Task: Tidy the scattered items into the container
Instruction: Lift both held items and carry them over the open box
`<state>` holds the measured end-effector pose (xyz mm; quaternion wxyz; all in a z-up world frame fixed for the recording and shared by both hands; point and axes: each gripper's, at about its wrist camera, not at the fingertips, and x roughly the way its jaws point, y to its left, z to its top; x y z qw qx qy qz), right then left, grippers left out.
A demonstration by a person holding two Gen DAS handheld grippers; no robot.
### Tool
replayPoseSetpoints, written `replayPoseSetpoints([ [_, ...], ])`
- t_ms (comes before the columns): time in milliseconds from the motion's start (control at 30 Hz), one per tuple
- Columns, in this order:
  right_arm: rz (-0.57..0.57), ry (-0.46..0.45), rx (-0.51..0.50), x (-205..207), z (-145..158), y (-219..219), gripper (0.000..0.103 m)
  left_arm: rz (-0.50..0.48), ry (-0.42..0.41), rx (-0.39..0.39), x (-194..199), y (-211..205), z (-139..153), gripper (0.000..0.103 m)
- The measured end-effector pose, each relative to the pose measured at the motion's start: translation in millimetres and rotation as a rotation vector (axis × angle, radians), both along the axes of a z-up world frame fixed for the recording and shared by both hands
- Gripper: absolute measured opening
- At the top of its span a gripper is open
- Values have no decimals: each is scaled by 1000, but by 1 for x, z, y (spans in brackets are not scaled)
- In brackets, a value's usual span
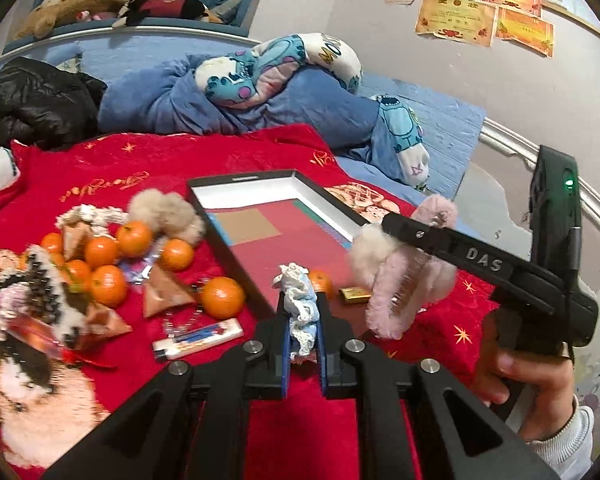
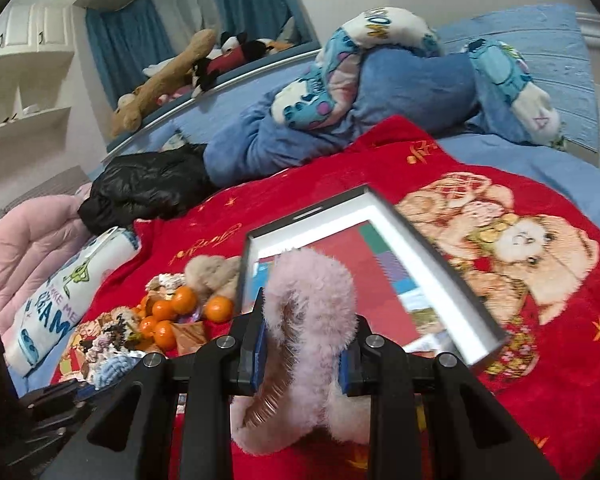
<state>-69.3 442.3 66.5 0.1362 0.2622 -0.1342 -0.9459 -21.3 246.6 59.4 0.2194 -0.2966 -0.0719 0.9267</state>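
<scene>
Clamped between the jaws of my left gripper [image 1: 302, 320] is a crumpled white-and-blue lace scrunchie [image 1: 298, 300], held upright right in front of the lens. My right gripper [image 2: 304, 344] is likewise closed tight on a fluffy pink hair claw [image 2: 300, 320]; from the left wrist I see that same claw hanging just past the near right corner of the box, with a hand [image 1: 528, 376] wrapped round the right gripper's handle.

Beyond both tools I see the container, a shallow black box [image 1: 204, 200] with white inner walls and a patchwork of coloured squares on its floor, lying open on the red blanket [image 1: 140, 160]. One mandarin [image 1: 320, 282] and a small gold-wrapped piece [image 1: 354, 295] show just behind my left fingertips, at the box's near end; whether they lie inside it I cannot tell.

Left of the box the clutter is thick: a cluster of mandarins [image 1: 112, 256], a beige fluffy claw [image 1: 168, 214], triangular brown packets [image 1: 164, 292], a lighter [image 1: 198, 338], and knitted hair clips [image 1: 40, 292]. Farther off lie a blue cartoon quilt [image 1: 260, 80] and a black jacket [image 1: 32, 100].
</scene>
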Motion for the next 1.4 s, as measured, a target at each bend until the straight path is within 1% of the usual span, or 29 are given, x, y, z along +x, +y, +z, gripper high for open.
replayPoseSetpoints([
  [67,-14,4,-1,1,1,7,26,-11,-11,-2,-1,8,-5,11],
  [167,-32,9,-5,4,2,18,26,-23,-16,-26,-2,15,-11,11],
  [300,-52,4,-27,3,2,29,26,-27,-15,-25,-1,16,-11,11],
  [467,-77,3,-12,0,1,25,26,-20,-8,-15,-2,10,-8,11],
  [567,-82,10,-23,-1,2,23,26,-3,-14,-21,-6,8,-8,11],
  [667,-98,14,-43,-3,5,24,26,-5,-24,6,-11,4,-4,11],
  [700,-103,16,-46,-5,6,24,26,6,-19,4,-13,5,-1,11],
  [800,-118,18,-26,-12,8,19,26,-5,8,-17,-20,13,11,11],
  [900,-97,29,-5,-22,10,14,26,-26,21,-7,-36,22,22,11],
  [1033,-88,41,14,-39,10,11,26,-23,6,-57,-69,40,24,11],
  [1100,-78,31,6,-50,8,13,26,-7,-4,-74,-83,46,21,11],
  [1167,-67,12,-2,-60,4,15,26,8,-26,-71,-97,49,17,11],
  [1300,-53,-41,24,-79,-7,15,26,37,-71,-86,-121,54,2,11],
  [1400,-34,-78,26,-88,-17,16,26,55,-87,-95,-132,55,-10,11],
])
